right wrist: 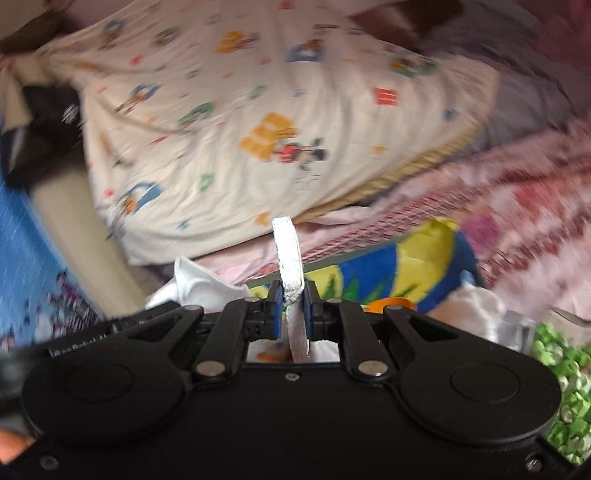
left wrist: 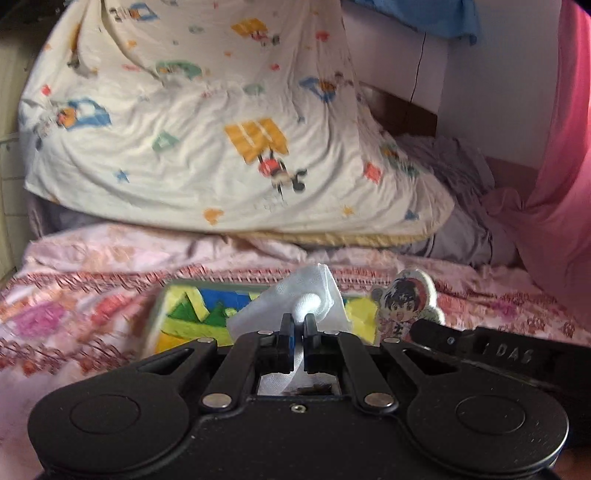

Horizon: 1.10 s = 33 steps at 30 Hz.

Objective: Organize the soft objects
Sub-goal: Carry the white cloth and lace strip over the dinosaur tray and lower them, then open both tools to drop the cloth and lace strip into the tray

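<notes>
The left hand-held gripper (left wrist: 298,320) is clamped on a bunched white cloth (left wrist: 310,295). The right hand-held gripper (right wrist: 293,293) is clamped on a flat cartoon-figure cutout (right wrist: 289,251), held edge-on. Both items are raised above a colourful picture board (left wrist: 192,314) lying on the pink patterned bedspread (left wrist: 92,273). Farther back rests a cream cartoon-print pillow (left wrist: 207,140).

I see a bed (left wrist: 92,258) under a pink patterned sheet, with a cream cartoon-print quilt (left wrist: 207,140) heaped at its far side. Behind it stands a pale wall (left wrist: 491,92) above a dark headboard (left wrist: 402,110). A pink curtain (left wrist: 565,166) hangs at right, blue cloth (left wrist: 432,14) above. The daylight is soft.
</notes>
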Each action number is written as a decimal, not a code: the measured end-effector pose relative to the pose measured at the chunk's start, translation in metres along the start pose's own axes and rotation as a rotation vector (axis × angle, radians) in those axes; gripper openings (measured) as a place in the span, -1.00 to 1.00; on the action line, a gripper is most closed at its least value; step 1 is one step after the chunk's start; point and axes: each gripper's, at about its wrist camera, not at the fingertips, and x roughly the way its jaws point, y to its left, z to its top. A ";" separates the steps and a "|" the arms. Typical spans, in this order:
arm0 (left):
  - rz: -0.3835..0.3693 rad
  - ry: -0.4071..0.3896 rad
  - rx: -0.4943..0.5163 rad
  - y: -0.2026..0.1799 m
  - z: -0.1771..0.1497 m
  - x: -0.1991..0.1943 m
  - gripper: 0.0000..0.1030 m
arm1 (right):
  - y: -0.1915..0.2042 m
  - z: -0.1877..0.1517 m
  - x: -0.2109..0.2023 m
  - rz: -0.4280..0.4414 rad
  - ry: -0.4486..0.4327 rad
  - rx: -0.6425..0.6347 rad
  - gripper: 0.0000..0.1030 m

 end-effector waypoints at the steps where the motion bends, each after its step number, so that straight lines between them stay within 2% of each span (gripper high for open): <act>1: 0.002 0.014 -0.005 -0.001 -0.003 0.006 -0.94 | -0.009 0.001 0.001 -0.011 -0.001 0.022 -0.89; 6: 0.023 0.081 -0.021 -0.005 -0.023 0.030 -0.94 | -0.046 -0.001 0.002 -0.063 0.018 0.088 -0.88; 11: 0.039 0.129 -0.041 -0.005 -0.038 0.042 -0.94 | -0.059 -0.007 0.001 -0.102 0.041 0.094 -0.85; 13: 0.041 0.139 -0.037 -0.006 -0.041 0.043 -0.94 | -0.048 -0.015 -0.002 -0.111 0.047 0.091 -0.84; 21: 0.036 0.162 -0.026 -0.012 -0.039 0.041 -0.86 | -0.051 -0.019 0.012 -0.134 0.079 0.134 -0.73; 24: 0.044 0.164 -0.032 -0.012 -0.037 0.038 -0.70 | -0.054 -0.020 0.014 -0.144 0.084 0.147 -0.70; 27: 0.054 0.170 -0.019 -0.015 -0.037 0.035 -0.68 | -0.054 -0.019 0.012 -0.145 0.085 0.151 -0.67; 29: 0.059 0.172 -0.011 -0.017 -0.037 0.031 -0.64 | -0.052 -0.018 0.012 -0.154 0.085 0.140 -0.63; 33: 0.067 0.172 -0.006 -0.019 -0.038 0.024 -0.60 | -0.052 -0.016 0.008 -0.155 0.090 0.148 -0.41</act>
